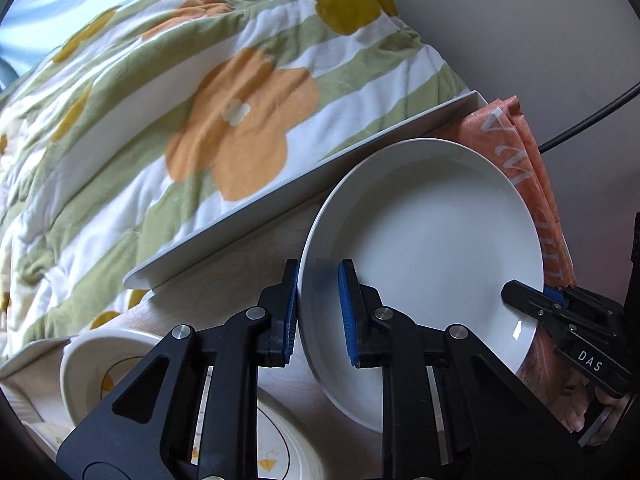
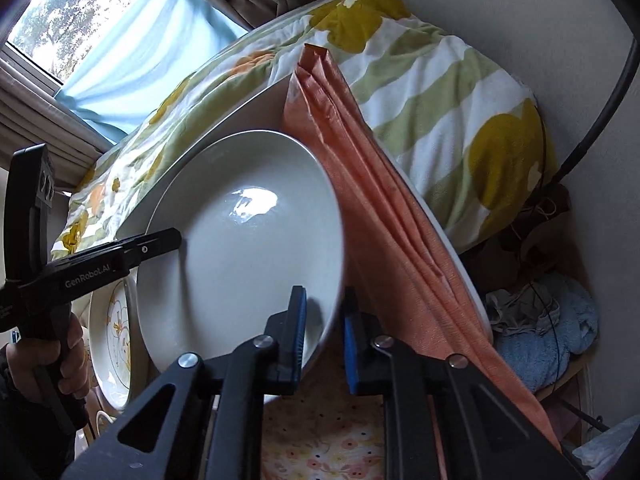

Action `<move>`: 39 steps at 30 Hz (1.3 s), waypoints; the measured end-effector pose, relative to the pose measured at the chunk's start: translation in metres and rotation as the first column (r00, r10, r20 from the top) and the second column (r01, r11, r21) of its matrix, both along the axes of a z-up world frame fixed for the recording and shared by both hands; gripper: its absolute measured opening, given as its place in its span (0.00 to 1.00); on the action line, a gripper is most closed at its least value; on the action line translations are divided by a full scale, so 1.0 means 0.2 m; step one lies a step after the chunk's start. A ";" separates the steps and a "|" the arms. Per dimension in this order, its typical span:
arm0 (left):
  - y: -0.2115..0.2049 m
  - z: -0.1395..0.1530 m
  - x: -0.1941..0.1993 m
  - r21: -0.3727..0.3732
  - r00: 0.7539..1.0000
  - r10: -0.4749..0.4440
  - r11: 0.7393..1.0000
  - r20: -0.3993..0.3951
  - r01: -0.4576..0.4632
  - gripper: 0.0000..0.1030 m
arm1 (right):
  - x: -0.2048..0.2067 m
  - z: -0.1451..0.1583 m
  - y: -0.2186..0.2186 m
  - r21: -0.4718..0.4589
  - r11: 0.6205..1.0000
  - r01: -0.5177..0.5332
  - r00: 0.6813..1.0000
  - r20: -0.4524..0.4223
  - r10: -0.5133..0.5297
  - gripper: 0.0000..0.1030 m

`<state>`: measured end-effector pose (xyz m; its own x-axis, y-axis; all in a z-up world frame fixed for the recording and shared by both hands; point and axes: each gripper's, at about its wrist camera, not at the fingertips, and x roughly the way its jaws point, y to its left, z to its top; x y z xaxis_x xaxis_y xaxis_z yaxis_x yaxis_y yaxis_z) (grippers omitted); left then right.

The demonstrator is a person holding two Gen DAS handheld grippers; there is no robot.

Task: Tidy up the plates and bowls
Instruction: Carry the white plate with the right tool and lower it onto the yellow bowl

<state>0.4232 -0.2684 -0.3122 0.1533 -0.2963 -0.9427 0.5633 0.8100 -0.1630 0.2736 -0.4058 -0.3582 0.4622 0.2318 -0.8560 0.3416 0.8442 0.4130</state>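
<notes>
A plain white plate [image 1: 432, 240] [image 2: 248, 264] is tilted up off the table, held at two opposite sides of its rim. My left gripper [image 1: 318, 312] is shut on its near-left rim, one blue pad on each face. In the right wrist view my right gripper [image 2: 324, 340] is shut on the lower right rim in the same way. Each gripper shows in the other's view: the right gripper [image 1: 532, 300] at the plate's right edge, the left gripper [image 2: 172, 240] at its left edge. A patterned bowl [image 1: 100, 364] [image 2: 116, 340] and a patterned plate [image 1: 280, 440] lie below.
A folded orange cloth [image 1: 532, 184] [image 2: 380, 220] leans right behind the plate. A white tray edge [image 1: 280, 200] borders a flowered blanket [image 1: 200, 100]. A black cable [image 1: 592, 120] runs along the wall. A person's hand [image 2: 68, 344] grips the left tool. A blue towel [image 2: 540, 344] lies lower right.
</notes>
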 end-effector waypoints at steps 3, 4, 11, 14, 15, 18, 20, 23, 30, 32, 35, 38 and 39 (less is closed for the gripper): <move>0.01 0.02 -0.05 0.015 1.000 -0.009 1.000 0.018 0.009 0.16 | 0.00 0.01 -0.01 -0.008 1.000 0.000 1.000 -0.004 0.000 0.14; 0.01 0.03 -0.06 0.017 1.000 -0.007 1.000 0.020 0.007 0.16 | 0.00 0.02 -0.01 -0.020 1.000 0.004 1.000 -0.002 -0.004 0.14; 0.06 0.06 -0.18 -0.015 0.999 0.043 0.999 0.011 -0.043 0.16 | -0.01 0.07 -0.03 -0.072 0.997 0.010 1.000 -0.005 -0.010 0.14; 0.10 0.12 -0.24 -0.044 0.998 0.064 0.997 0.027 -0.062 0.15 | -0.04 0.13 -0.02 -0.094 0.996 -0.001 1.000 0.012 0.002 0.14; 0.11 0.14 -0.25 -0.049 0.997 0.069 0.997 0.032 -0.067 0.15 | -0.04 0.14 -0.02 -0.099 0.995 -0.007 1.000 0.016 0.009 0.14; 0.16 0.21 -0.30 -0.073 0.994 0.095 0.993 0.045 -0.092 0.15 | -0.07 0.20 0.00 -0.102 0.994 -0.025 0.999 0.032 0.028 0.14; 0.20 0.27 -0.34 -0.088 0.991 0.118 0.990 0.061 -0.113 0.15 | -0.09 0.25 0.03 -0.111 0.993 -0.037 0.998 0.048 0.042 0.14; 0.30 0.35 -0.40 -0.109 0.984 0.160 0.983 0.077 -0.151 0.15 | -0.13 0.32 0.09 -0.126 0.990 -0.060 0.995 0.077 0.070 0.14; 0.58 0.49 -0.60 -0.140 0.961 0.251 0.962 0.113 -0.234 0.15 | -0.23 0.47 0.31 -0.144 0.980 -0.140 0.980 0.124 0.158 0.14; 0.69 0.51 -0.68 -0.150 0.951 0.288 0.951 0.114 -0.270 0.15 | -0.26 0.49 0.39 -0.150 0.973 -0.175 0.972 0.129 0.195 0.14; 0.85 0.51 -0.79 -0.156 0.933 0.345 0.932 0.103 -0.328 0.15 | -0.31 0.50 0.52 -0.148 0.962 -0.229 0.960 0.127 0.249 0.14; 1.02 0.49 -0.92 -0.155 0.911 0.404 0.909 0.086 -0.388 0.15 | -0.37 0.48 0.65 -0.127 0.950 -0.284 0.948 0.114 0.298 0.14; 1.07 0.49 -0.96 -0.154 0.904 0.421 0.901 0.079 -0.406 0.15 | -0.39 0.47 0.69 -0.122 0.946 -0.300 0.943 0.110 0.314 0.14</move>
